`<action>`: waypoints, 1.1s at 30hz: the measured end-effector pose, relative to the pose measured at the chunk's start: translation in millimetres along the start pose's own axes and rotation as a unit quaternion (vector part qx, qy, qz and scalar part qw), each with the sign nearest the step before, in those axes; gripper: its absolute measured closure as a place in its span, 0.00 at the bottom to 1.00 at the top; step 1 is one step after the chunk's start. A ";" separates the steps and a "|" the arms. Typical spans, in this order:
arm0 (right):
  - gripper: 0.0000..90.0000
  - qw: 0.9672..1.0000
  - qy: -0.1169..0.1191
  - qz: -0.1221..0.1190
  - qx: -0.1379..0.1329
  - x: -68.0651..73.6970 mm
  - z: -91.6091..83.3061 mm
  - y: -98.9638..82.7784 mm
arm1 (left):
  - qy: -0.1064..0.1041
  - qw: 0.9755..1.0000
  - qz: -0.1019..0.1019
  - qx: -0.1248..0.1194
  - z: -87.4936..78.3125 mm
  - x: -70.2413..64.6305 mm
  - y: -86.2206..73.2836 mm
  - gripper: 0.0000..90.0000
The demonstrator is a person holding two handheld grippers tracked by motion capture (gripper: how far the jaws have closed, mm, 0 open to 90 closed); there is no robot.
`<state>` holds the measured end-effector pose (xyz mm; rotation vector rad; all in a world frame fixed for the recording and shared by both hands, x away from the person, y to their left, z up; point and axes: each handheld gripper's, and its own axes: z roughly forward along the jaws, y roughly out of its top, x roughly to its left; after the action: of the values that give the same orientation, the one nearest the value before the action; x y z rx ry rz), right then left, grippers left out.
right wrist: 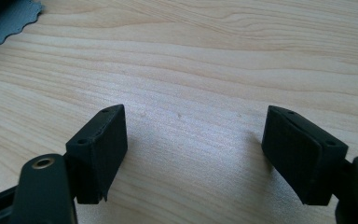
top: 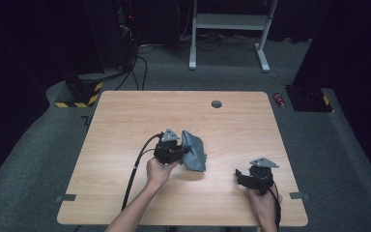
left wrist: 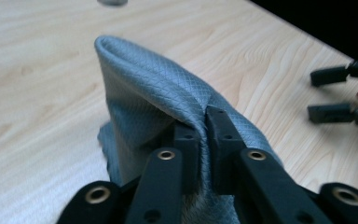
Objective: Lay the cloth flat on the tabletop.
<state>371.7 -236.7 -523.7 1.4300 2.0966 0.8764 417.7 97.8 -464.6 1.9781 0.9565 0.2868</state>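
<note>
Grey quilted cloth (left wrist: 168, 93) pinched between our left gripper (left wrist: 204, 135) pads, fold standing up in ridge, rest slumped on wooden table (top: 125, 121). Jaws nearly together, fabric squeezed between them. Cloth sits near table centre, just beyond our left hand (top: 158, 170). Our right gripper (right wrist: 193, 154) hovers low over bare wood near right edge, jaws spread wide, nothing between them, well apart from cloth. Further back we spot round grommet (top: 216, 104) in tabletop.

High view: table (top: 125, 116) evenly lit from above, surroundings near black, image soft. Soft shadow beside cloth (top: 195, 151). Gripper views: jaws close to lens blurred; mild sheen on wood between them.
</note>
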 end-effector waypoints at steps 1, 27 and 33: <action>0.25 1.000 0.000 0.000 0.000 0.0 0.0 0.0 | -0.002 1.000 0.000 0.004 0.6 0.1 -1.7 0.88; 0.62 0.985 0.134 -0.097 -0.052 66.7 -13.9 23.1 | 0.069 0.996 0.011 0.050 -16.6 2.0 -55.6 0.68; 0.62 0.974 0.162 -0.154 -0.046 106.7 -1.0 34.6 | 0.080 0.995 0.017 0.059 -13.2 5.0 -57.1 0.79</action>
<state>355.1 -128.4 -499.7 0.9259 2.3930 1.1195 384.7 127.0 -503.7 2.1059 1.0641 0.4223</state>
